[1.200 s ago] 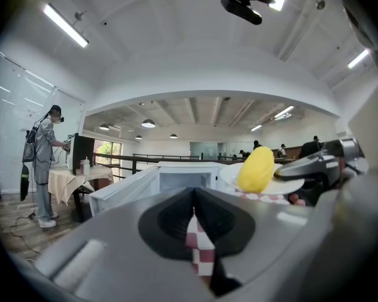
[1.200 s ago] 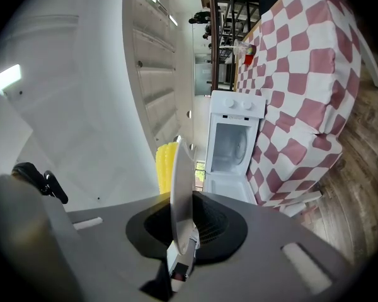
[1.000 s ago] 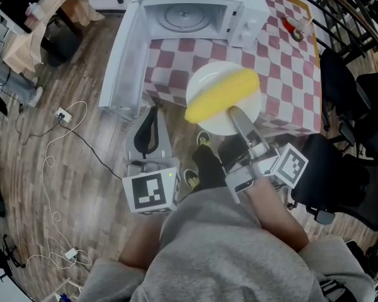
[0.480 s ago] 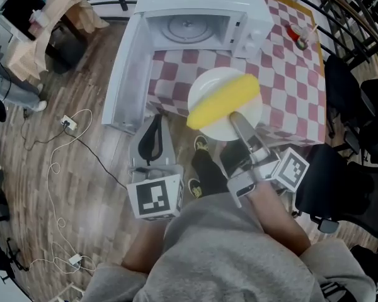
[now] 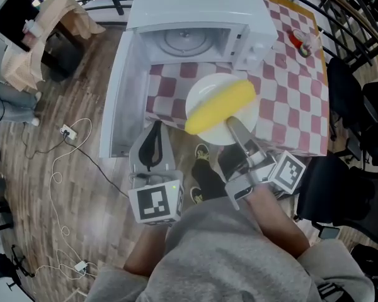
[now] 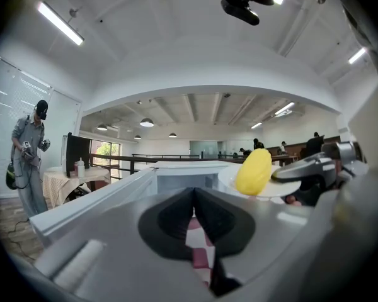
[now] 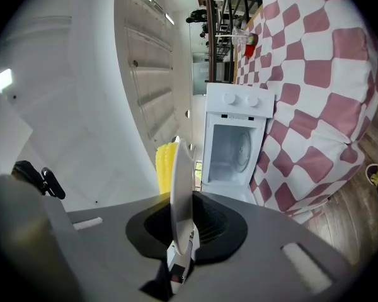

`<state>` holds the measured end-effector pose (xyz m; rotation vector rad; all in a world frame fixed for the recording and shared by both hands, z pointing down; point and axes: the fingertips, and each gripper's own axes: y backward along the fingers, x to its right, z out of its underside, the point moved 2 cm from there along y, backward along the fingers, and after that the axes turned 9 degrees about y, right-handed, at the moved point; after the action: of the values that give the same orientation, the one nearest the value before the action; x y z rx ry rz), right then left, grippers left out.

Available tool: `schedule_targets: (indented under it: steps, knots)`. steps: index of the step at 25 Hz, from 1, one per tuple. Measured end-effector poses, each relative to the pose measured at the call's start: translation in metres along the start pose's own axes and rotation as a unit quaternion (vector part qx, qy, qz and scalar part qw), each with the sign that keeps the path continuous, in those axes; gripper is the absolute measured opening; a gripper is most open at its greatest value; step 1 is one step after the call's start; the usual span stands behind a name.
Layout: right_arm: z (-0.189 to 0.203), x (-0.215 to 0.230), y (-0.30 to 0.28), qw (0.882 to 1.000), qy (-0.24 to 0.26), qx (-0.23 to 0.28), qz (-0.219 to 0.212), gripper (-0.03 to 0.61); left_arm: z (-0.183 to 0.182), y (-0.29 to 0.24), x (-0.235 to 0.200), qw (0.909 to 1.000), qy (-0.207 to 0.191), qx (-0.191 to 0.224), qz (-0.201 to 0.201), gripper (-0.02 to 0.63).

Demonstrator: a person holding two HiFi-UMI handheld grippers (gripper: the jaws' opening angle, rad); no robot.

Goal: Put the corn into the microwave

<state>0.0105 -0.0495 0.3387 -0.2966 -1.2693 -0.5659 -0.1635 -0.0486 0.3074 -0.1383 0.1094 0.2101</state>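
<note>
Corn (image 5: 219, 107) on plate (image 5: 206, 88), plate rim clamped in right tool (image 5: 230, 123)

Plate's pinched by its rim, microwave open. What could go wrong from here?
The corn lies loose on the white plate and could roll off if it tilts. The right gripper grips only one edge of the rim, so the plate may sag or slip. The plate could also clip the microwave opening or its open door.

My right gripper (image 7: 179, 228) pinches the white plate (image 7: 181, 181), seen edge-on, with the yellow corn (image 7: 164, 167) on its face at eleven o'clock. At one o'clock is the open microwave (image 7: 234, 150) on the checked tablecloth (image 7: 315, 93).
</note>
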Motion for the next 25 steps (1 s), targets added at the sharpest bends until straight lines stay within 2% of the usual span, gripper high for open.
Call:
schedule_targets:
  steps: [10,17,25]
  knots:
    - [-0.022,0.024,-0.061,1.000,-0.015,-0.005,0.007,0.029,0.001,-0.065,-0.035,0.9996,0.004,-0.020,-0.019,0.011]
    - [-0.028,0.034,-0.094,0.999,-0.021,-0.019,0.015,0.029,0.006,-0.086,-0.066,0.9978,0.017,-0.039,-0.052,0.011]
    - [-0.034,0.044,-0.121,0.999,-0.027,-0.034,0.019,0.029,0.003,-0.106,-0.076,0.9966,0.021,-0.048,-0.063,0.011]
